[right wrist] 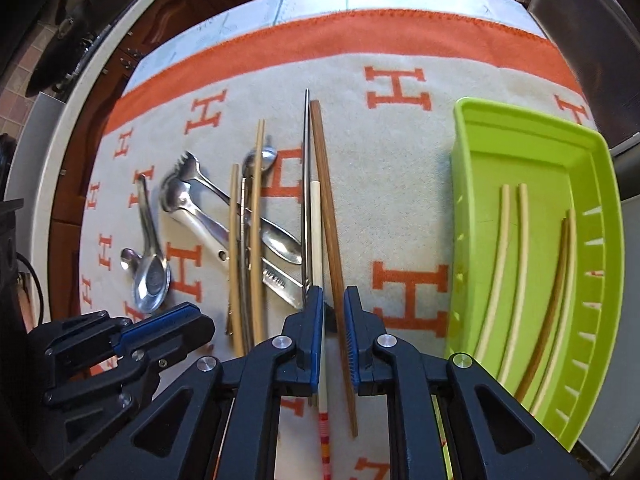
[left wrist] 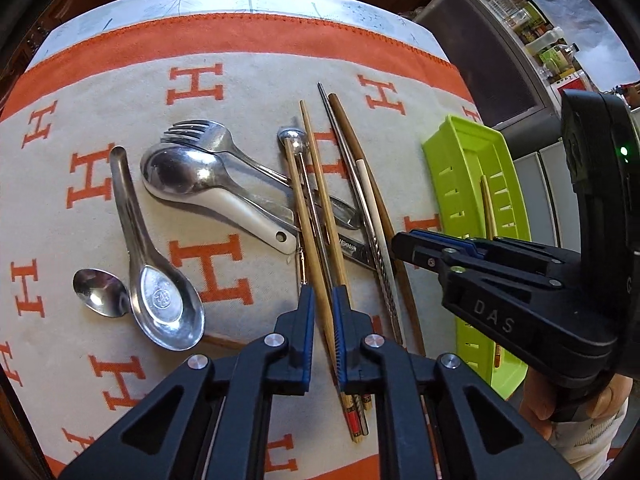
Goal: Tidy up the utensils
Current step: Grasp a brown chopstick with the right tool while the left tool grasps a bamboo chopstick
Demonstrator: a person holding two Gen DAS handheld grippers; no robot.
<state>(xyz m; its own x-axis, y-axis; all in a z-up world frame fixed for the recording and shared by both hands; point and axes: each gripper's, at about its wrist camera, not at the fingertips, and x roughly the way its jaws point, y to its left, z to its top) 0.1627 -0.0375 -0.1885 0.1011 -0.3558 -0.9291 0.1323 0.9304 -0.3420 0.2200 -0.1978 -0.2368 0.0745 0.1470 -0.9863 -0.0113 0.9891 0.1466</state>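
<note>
Loose utensils lie on an H-patterned cloth. My left gripper (left wrist: 323, 300) is open, its blue pads on either side of a bamboo chopstick (left wrist: 322, 208) lying among other chopsticks. My right gripper (right wrist: 333, 304) is open and straddles a dark brown chopstick (right wrist: 327, 208), beside a white chopstick (right wrist: 316, 224) and a metal one (right wrist: 306, 184). The green tray (right wrist: 472, 216) on the right holds several chopsticks (right wrist: 516, 248). To the left lie a steel soup spoon (left wrist: 160, 288), a small spoon (left wrist: 98, 292), a white ceramic spoon (left wrist: 240, 208) and a fork (left wrist: 200, 132).
The cloth's orange border (left wrist: 240, 36) runs along the far table edge. The right gripper (left wrist: 412, 246) shows in the left wrist view, over the tray (left wrist: 460, 152). The left gripper (right wrist: 168, 324) shows low left in the right wrist view. Shelves and cabinets stand beyond the table.
</note>
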